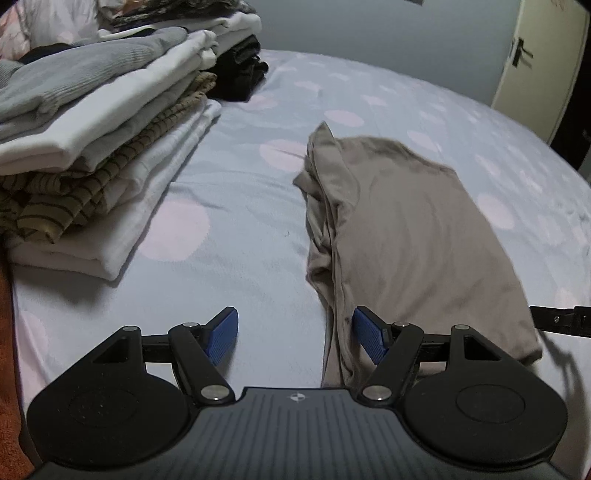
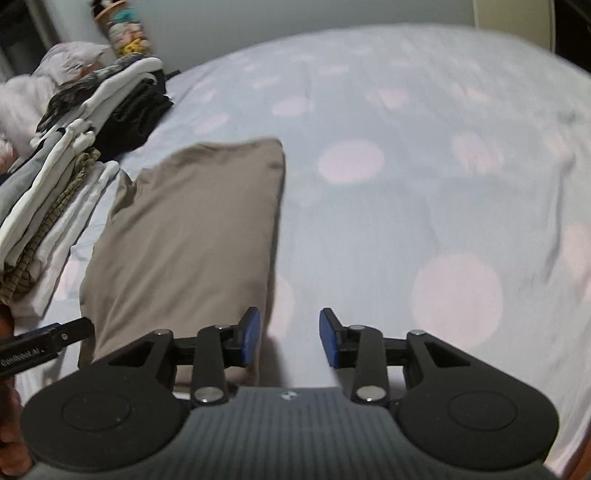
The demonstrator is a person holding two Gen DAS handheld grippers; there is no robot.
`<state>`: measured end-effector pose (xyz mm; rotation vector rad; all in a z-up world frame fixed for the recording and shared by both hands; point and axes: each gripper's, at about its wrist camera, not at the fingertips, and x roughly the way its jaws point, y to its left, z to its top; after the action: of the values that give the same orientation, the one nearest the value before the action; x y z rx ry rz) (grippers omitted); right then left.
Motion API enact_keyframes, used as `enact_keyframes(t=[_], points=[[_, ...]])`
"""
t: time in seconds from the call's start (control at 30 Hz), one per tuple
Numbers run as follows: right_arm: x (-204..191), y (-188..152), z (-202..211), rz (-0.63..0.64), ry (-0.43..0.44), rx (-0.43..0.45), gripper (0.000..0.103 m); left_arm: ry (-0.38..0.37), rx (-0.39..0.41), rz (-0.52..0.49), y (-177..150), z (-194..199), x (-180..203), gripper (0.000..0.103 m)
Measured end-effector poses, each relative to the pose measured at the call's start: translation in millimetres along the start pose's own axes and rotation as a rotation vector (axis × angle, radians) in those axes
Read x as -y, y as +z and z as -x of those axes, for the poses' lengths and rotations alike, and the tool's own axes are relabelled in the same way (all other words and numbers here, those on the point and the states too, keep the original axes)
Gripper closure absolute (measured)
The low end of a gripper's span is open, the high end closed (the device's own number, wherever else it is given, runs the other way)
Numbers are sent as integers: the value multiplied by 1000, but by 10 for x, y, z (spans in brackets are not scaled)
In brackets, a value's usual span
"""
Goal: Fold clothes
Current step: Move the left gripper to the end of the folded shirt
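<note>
Matt taupe cloth garment [image 1: 413, 236], soft dotted cotton sheet [image 2: 406, 184], ribbed blue rubber tongs pads [image 1: 221, 334]

Taupe garment [image 1: 413, 229], pale blue sheet [image 1: 243, 192] (pink dots), blue-padded fingers [image 1: 221, 334], olive striped top [image 1: 74, 192]

This is a bedroom in a home. A wide bed with a pale blue sheet [image 1: 258, 206] with pink dots fills the room. On the far left lie stacks of folded clothes [image 1: 96, 147] and a pillow [image 2: 70, 59]. A plain grey wall [image 1: 388, 26] stands behind, and a cream door [image 1: 535, 66] with a dark handle is at the far right.
</note>
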<state>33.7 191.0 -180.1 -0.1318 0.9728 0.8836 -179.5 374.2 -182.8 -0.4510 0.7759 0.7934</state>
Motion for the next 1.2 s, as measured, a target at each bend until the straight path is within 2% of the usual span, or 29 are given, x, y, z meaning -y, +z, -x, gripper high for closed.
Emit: enact_keyframes(t=[0.07, 0.27, 0.37, 0.6, 0.73, 0.87, 0.93, 1.0, 1.07, 1.1, 1.17, 1.2], points=[[-1, -54, -34, 9, -2, -12, 69, 23, -17, -23, -22, -40, 35, 21], [-55, -105, -9, 100, -59, -15, 73, 49, -39, -65, -43, -31, 76, 21], [-4, -87, 37, 66, -62, -1, 72, 24, -23, -33, -31, 27, 15, 21], [109, 104, 94, -54, -22, 30, 69, -94, 63, 131, 115, 148, -257, 21], [105, 209, 72, -70, -10, 39, 64, -87, 81, 196, 227, 82, -344, 21], [94, 292, -10, -74, -1, 39, 63, -64, 103, 159, 318, 20, -278, 21], [82, 328, -53, -73, 4, 44, 63, -46, 145, 152, 342, 5, -232, 16], [59, 365, -94, -67, 10, 55, 61, -25, 200, 155, 360, -4, -193, 15], [26, 407, -134, -54, 12, 69, 54, -6, 239, 170, 403, -27, -176, 15], [9, 430, -152, -47, 14, 79, 51, -1, 248, 187, 427, -47, -186, 15], [-14, 479, -176, -40, 20, 110, 39, 1, 246, 242, 475, -113, -240, 13], [-25, 501, -186, -39, 19, 133, 36, 16, 237, 276, 493, -147, -273, 13]])
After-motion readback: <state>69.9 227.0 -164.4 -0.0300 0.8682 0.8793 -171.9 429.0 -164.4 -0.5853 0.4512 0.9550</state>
